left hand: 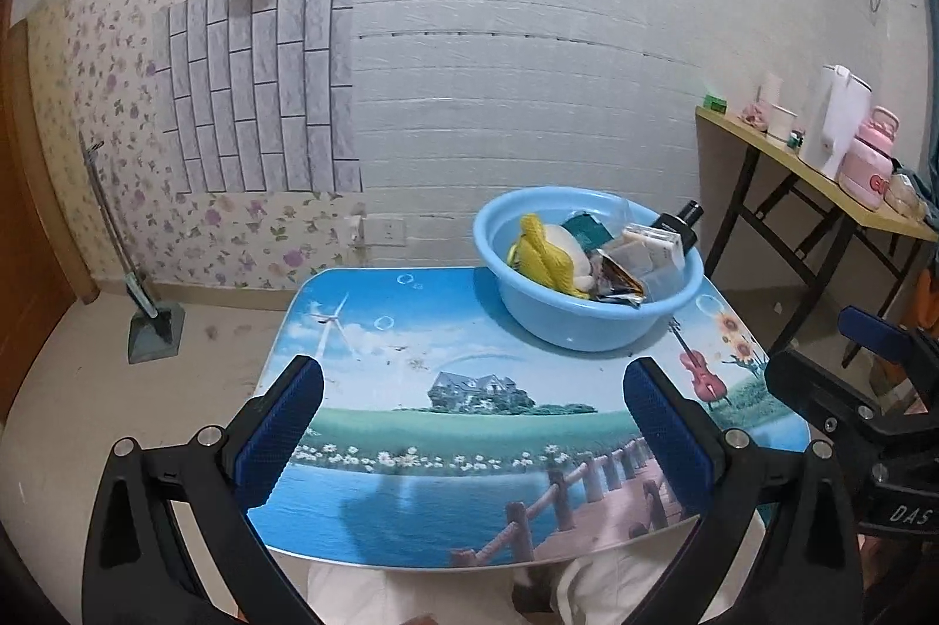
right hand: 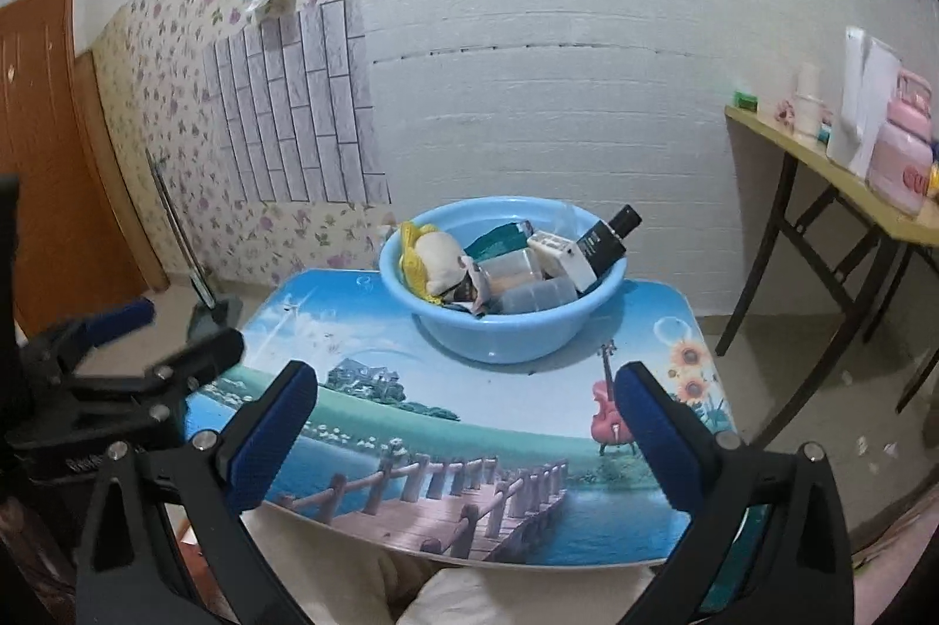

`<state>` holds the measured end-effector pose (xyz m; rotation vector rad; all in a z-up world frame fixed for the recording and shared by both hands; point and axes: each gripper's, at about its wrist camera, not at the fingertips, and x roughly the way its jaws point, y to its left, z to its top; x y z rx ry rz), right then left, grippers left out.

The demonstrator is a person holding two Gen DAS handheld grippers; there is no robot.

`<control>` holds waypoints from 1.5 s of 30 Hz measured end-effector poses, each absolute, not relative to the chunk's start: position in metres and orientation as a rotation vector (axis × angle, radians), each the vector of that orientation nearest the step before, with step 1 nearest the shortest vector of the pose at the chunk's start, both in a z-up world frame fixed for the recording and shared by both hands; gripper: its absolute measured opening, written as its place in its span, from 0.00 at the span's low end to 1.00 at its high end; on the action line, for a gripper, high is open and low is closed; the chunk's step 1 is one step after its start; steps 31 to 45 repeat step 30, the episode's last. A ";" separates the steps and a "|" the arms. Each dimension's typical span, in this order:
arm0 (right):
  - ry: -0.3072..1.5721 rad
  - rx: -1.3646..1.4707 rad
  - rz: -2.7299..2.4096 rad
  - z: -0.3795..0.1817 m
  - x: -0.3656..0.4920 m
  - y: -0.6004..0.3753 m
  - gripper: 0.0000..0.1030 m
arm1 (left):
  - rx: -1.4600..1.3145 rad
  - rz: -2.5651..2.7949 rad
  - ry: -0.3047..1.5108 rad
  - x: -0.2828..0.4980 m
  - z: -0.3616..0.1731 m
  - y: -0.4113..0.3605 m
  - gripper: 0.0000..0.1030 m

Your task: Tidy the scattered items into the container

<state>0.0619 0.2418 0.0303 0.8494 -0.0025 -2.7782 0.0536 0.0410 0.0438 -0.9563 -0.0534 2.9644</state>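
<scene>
Blue-padded fingers of the left hand-held gripper (left hand: 472, 425) fill the lower frame, spread wide apart and holding nothing; the right hand-held gripper (right hand: 466, 428) is likewise spread and empty in its own view. Both hover over the near edge of the counter (left hand: 411, 449), whose printed top shows no loose items. Upper right of centre in the left view, the blue basin (left hand: 587, 325) stands at the counter's far side and holds the gathered things: a yellow-and-white plush toy (left hand: 551, 252), a dark bottle (right hand: 607, 237) leaning on the rim, small boxes and packets. The tidying appears finished. Good practice now: keep both grippers clear of the basin and check the floor for strays.
</scene>
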 end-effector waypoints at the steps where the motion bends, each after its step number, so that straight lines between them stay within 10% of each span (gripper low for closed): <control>1: -0.001 0.840 -2.784 0.030 0.062 0.241 1.00 | -0.959 2.968 -0.055 0.053 0.043 0.039 1.00; 45: 0.030 0.950 -2.729 0.005 0.004 0.231 1.00 | -1.123 2.943 -0.163 0.002 0.000 0.009 1.00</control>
